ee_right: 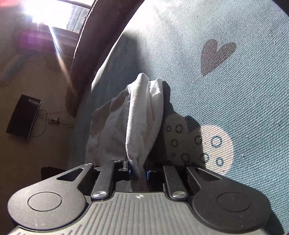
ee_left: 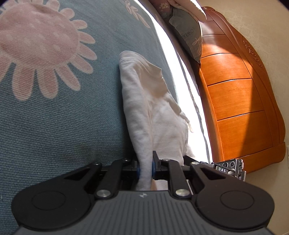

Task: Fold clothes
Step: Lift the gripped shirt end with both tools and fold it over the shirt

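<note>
A white garment [ee_left: 150, 101] lies bunched on a blue-green bedspread [ee_left: 63, 117] with pink flower prints. My left gripper [ee_left: 145, 167] is shut on a fold of this cloth, which is pinched between the blue pads. In the right wrist view the same white garment [ee_right: 139, 115] rises in a crumpled ridge from the jaws, and my right gripper [ee_right: 138, 171] is shut on its near edge. The other gripper's body [ee_left: 229, 167] shows at the right of the left wrist view, close to the cloth. The rest of the garment's shape is hidden in its folds.
An orange wooden headboard [ee_left: 240, 94] stands at the right, with a grey pillow [ee_left: 187, 34] leaning on it. The bed's edge [ee_right: 108, 59] runs beside the garment, with the floor, a dark flat box [ee_right: 23, 116] and a power strip [ee_right: 53, 120] beyond. A bright window [ee_right: 54, 12] glares.
</note>
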A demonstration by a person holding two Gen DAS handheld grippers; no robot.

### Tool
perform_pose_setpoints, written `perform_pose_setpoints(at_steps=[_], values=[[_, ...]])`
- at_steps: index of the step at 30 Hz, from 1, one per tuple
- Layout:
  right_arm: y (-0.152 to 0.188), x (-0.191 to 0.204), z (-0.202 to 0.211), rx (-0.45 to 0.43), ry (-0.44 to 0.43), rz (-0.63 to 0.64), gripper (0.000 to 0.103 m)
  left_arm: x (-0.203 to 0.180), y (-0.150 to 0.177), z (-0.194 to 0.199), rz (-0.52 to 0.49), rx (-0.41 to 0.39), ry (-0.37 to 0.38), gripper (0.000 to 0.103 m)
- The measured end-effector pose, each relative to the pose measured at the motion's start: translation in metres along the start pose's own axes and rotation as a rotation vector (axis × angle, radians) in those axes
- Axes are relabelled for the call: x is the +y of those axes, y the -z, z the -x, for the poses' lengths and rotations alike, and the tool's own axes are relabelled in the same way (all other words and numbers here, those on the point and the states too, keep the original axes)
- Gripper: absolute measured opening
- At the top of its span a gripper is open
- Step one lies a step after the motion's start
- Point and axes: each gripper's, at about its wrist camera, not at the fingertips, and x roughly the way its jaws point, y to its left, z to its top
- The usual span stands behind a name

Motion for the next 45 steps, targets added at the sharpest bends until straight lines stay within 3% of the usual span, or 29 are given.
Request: perform_pose_setpoints(at_steps=[8,16,18,23,26,35,45], values=[[0.009,0.027,0.003,-0.032,0.125,0.113,0.016,-0.006,0.002,0.0,-0.003,-0.019,-0.022,0.016],[0.021,0.049,0.008,-0.06,0.192,0.185,0.024,-0.027,0.003,0.002,-0.043,-0.026,-0.067,0.015],[0.024,0.053,0.013,-0.07,0.191,0.2,0.03,-0.032,0.002,0.004,-0.049,-0.028,-0.059,0.017],[0.027,0.069,0.024,-0.091,0.171,0.226,0.03,-0.045,0.001,0.008,-0.065,-0.03,-0.039,0.02],[0.029,0.077,0.032,-0.101,0.161,0.234,0.03,-0.055,-0.001,0.009,-0.083,-0.027,-0.035,0.027],[0.02,0.097,0.037,-0.141,0.152,0.264,0.03,-0.09,-0.007,0.002,-0.16,-0.013,-0.011,0.027],[-0.004,0.079,0.084,-0.237,0.195,0.24,0.031,-0.157,-0.017,-0.063,-0.284,0.086,0.013,0.027]])
